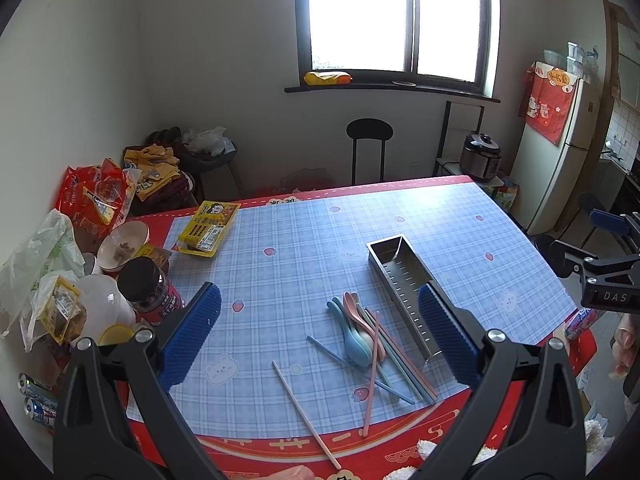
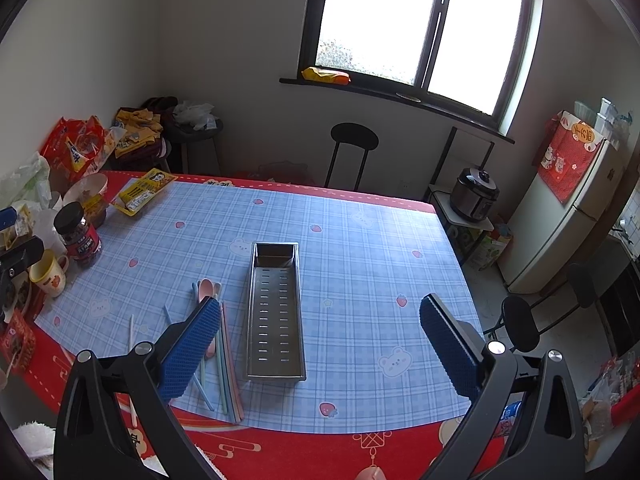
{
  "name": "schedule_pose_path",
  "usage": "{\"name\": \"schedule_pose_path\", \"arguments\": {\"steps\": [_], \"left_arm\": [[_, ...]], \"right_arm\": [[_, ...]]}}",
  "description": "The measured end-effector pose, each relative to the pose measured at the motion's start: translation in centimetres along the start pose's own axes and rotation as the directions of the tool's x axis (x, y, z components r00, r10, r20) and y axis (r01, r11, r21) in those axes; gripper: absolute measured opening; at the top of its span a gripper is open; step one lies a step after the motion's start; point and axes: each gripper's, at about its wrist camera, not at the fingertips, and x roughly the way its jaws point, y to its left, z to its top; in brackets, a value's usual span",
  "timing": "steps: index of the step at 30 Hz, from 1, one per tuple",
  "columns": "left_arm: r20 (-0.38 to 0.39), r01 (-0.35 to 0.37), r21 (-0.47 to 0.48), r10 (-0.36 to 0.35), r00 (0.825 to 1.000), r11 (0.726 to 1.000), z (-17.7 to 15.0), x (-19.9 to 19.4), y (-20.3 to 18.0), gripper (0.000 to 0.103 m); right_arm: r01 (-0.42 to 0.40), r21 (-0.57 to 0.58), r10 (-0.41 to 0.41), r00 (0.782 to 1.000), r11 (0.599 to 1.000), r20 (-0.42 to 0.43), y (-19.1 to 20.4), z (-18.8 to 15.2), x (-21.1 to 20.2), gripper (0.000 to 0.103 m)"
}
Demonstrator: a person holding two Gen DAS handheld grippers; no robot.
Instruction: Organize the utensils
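Observation:
A long perforated steel utensil tray (image 1: 404,288) (image 2: 275,312) lies empty on the blue checked table mat. Just left of it sits a loose heap of pastel spoons (image 1: 356,332) (image 2: 207,286) and chopsticks (image 1: 400,364) (image 2: 228,372). One pale chopstick (image 1: 306,414) lies apart, near the table's front edge. My left gripper (image 1: 320,336) hovers open above the heap with nothing between its blue pads. My right gripper (image 2: 320,344) hangs open over the tray's near end, empty too. The right gripper's black body (image 1: 600,280) shows at the right edge of the left wrist view.
Snack bags, a dark-lidded jar (image 1: 150,286) (image 2: 78,234), a bowl (image 1: 122,244), a cup (image 2: 48,272) and cans crowd the table's left side. A yellow packet (image 1: 210,228) lies at the back left. A black stool (image 1: 368,140), rice cooker (image 2: 474,194) and fridge (image 2: 560,220) stand beyond the table.

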Motion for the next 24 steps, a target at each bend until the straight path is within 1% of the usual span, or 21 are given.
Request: {"name": "schedule_pose_path", "arguments": {"steps": [24], "left_arm": [[-0.002, -0.009, -0.006, 0.009, 1.000, 1.000, -0.15, -0.02, 0.07, 0.098]], "right_arm": [[-0.006, -0.002, 0.006, 1.000, 1.000, 0.003, 0.34, -0.39, 0.12, 0.098]]}}
